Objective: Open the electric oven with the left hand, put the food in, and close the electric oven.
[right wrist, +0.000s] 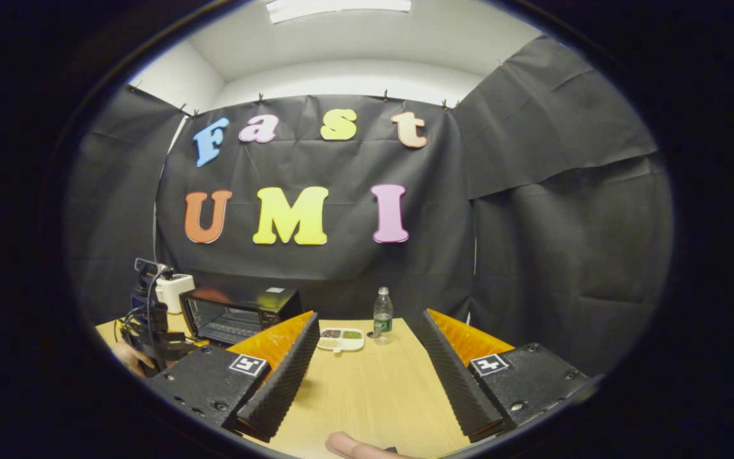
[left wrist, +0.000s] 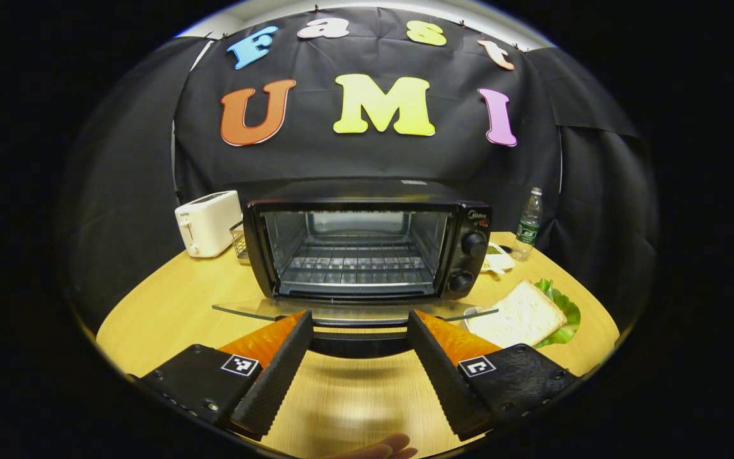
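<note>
The fingers (left wrist: 278, 370) of the left gripper (left wrist: 359, 325) are spread wide and hold nothing; each is a wedge with a ribbed, sawtooth inner face, bolted to a grainy block that carries a small square marker. Between their tips, and just past them, lies the oven door (left wrist: 354, 313): a flat glass pane folded down level, with a dark curved handle along its near edge. The tips sit at either side of that handle, and whether they touch it cannot be told.

Behind the door stands the oven (left wrist: 367, 245), a boxy dark metal case with a shiny steel lining and a wire rack of thin bars. Two round knobs (left wrist: 473, 245) are stacked on its right panel.

To the right of the door, on the smooth pale wood table (left wrist: 169, 306), a square slice of bread (left wrist: 517, 313) rests on a frilly lettuce leaf (left wrist: 564, 309), well outside the right finger. A boxy white toaster (left wrist: 208, 223) stands left of the oven, and a clear bottle (left wrist: 529, 223) stands to the right, farther back.

In the right gripper view, the right gripper (right wrist: 367, 315) is held above the table, its ribbed fingers also wide apart and empty. The oven sits far off to their left, and a small divided dish (right wrist: 340, 339) and the bottle stand beyond the gap.
</note>
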`<state>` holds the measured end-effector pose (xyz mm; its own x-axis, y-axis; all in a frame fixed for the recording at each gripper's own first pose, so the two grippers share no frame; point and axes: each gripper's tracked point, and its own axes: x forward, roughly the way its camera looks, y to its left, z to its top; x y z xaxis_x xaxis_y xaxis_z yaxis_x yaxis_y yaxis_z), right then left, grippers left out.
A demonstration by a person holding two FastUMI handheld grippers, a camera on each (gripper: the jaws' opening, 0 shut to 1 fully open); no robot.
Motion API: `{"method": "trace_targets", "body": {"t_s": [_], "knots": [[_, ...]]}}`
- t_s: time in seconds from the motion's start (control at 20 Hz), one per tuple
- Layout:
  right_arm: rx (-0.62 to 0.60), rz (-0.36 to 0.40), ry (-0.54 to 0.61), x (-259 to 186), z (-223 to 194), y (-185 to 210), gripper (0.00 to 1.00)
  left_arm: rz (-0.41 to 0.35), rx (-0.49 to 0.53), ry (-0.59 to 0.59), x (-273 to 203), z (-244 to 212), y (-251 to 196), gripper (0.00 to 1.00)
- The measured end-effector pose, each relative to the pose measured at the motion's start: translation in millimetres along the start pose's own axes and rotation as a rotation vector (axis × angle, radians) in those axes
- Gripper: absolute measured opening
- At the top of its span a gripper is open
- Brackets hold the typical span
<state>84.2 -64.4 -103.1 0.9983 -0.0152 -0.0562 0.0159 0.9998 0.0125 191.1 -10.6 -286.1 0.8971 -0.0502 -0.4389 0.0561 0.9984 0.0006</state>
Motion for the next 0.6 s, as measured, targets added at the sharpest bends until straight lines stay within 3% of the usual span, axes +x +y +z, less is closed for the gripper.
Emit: {"method": "trace_targets", "body": {"t_s": [0.45, 0.5, 0.55, 0.6], "knots": [[-0.009, 0.025, 0.019, 3, 2, 14, 1.0, 0.001, -0.036, 0.066, 4, -67, -5, 0.93], [-0.019, 0.028, 0.02, 6, 3, 16, 1.0, 0.001, -0.035, 0.079, 5, -74, -6, 0.78], [-0.032, 0.029, 0.022, 11, 6, 18, 1.0, 0.001, -0.029, 0.069, 5, -73, -6, 0.92], [-0.039, 0.032, 0.021, 16, 8, 20, 1.0, 0.003, -0.021, 0.056, 4, -71, -5, 0.93]]}}
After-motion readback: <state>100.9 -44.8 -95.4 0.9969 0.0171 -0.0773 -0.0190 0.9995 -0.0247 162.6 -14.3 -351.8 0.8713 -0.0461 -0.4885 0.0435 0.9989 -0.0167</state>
